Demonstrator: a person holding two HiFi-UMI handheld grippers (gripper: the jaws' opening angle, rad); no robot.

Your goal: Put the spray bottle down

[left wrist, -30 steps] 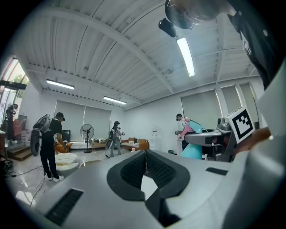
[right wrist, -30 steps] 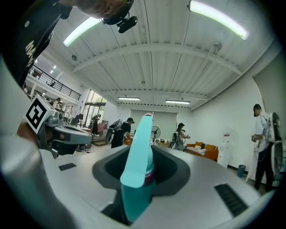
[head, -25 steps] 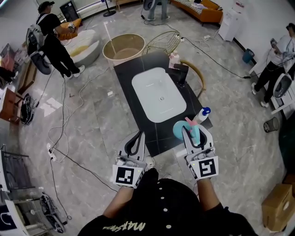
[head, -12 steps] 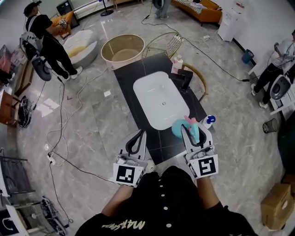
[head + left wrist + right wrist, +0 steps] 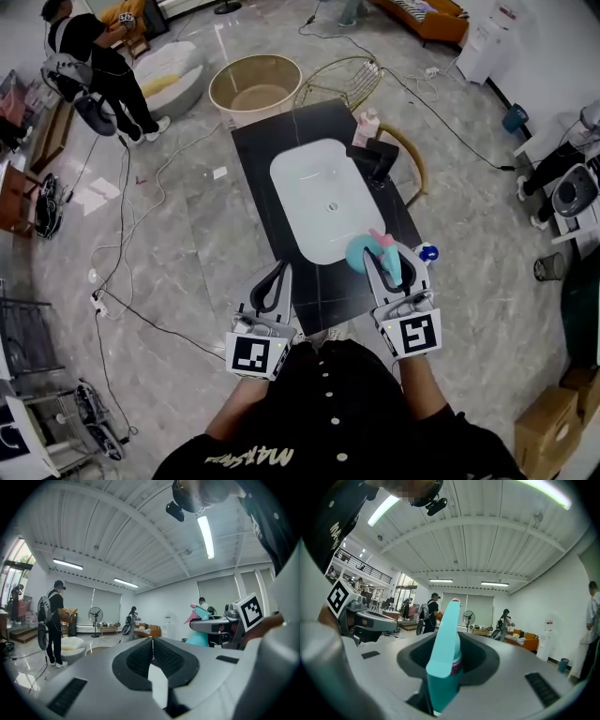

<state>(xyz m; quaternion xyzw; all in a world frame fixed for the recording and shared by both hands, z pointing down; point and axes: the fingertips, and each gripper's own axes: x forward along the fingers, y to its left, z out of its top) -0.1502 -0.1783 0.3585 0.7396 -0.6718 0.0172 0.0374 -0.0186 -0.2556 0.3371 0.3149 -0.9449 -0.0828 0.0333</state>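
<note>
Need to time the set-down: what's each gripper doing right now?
Left gripper: closed, empty.
Right gripper: closed on the spray bottle.

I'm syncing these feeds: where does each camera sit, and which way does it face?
Head view: on the person's head, facing steeply down at the sink; shows forearms, left tool, right tool.
Left gripper view: on the left tool, facing level across the hall; shows its shut jaws.
Right gripper view: on the right tool, facing level; shows its jaws clamping the spray bottle.
Shared: all three show the spray bottle.
</note>
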